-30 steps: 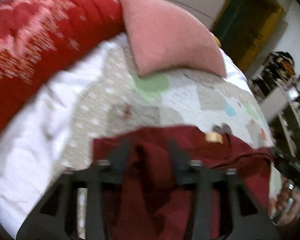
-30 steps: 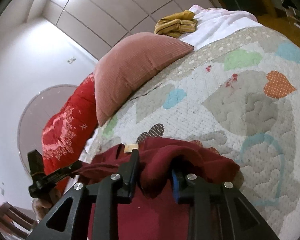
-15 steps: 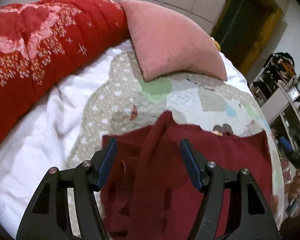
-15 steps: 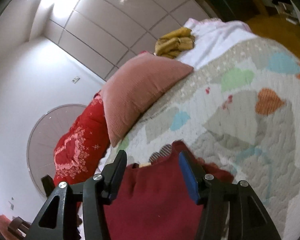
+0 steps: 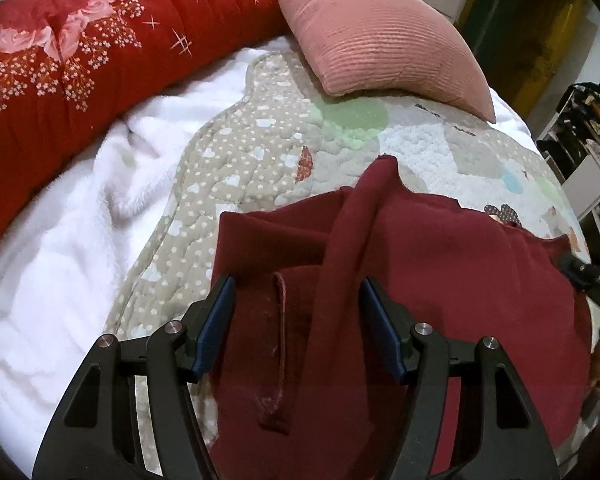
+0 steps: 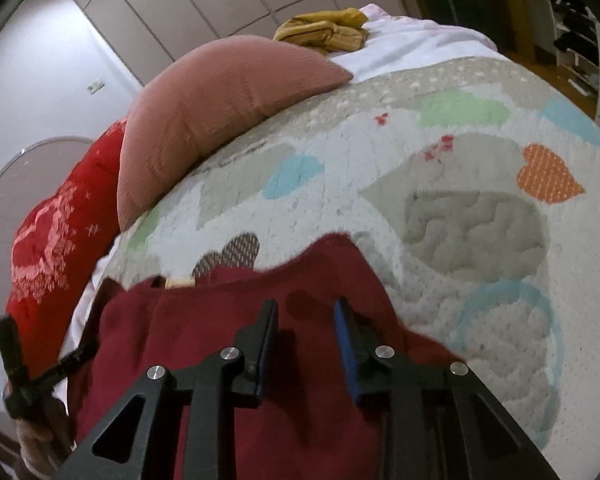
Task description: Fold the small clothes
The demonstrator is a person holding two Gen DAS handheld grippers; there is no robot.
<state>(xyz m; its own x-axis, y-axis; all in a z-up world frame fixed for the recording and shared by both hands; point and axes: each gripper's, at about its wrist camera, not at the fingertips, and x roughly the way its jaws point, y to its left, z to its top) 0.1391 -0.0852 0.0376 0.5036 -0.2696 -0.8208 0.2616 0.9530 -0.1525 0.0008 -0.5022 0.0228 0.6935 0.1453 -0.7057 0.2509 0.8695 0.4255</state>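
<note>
A dark red garment [image 5: 440, 280] lies folded on the patchwork quilt [image 5: 284, 152], with a ridge of cloth running up its middle to a point. My left gripper [image 5: 298, 300] is open just above it, the jaws wide apart on either side of the ridge, holding nothing. The garment also shows in the right wrist view [image 6: 204, 340]. My right gripper [image 6: 306, 320] is open over its right part, jaws apart and empty. The left gripper [image 6: 32, 376] shows at the far left of that view.
A pink ribbed pillow [image 5: 380, 36] lies at the back of the bed. A red floral duvet [image 5: 72, 60] runs along the left, with a white fleece blanket [image 5: 60, 264] beside it. A yellow garment [image 6: 324, 30] sits behind the pillow. Shelves [image 5: 580, 120] stand at the right.
Both grippers let go of the red garment and opened. The cloth they held now lies on the quilt, and both grippers have drawn back a little.
</note>
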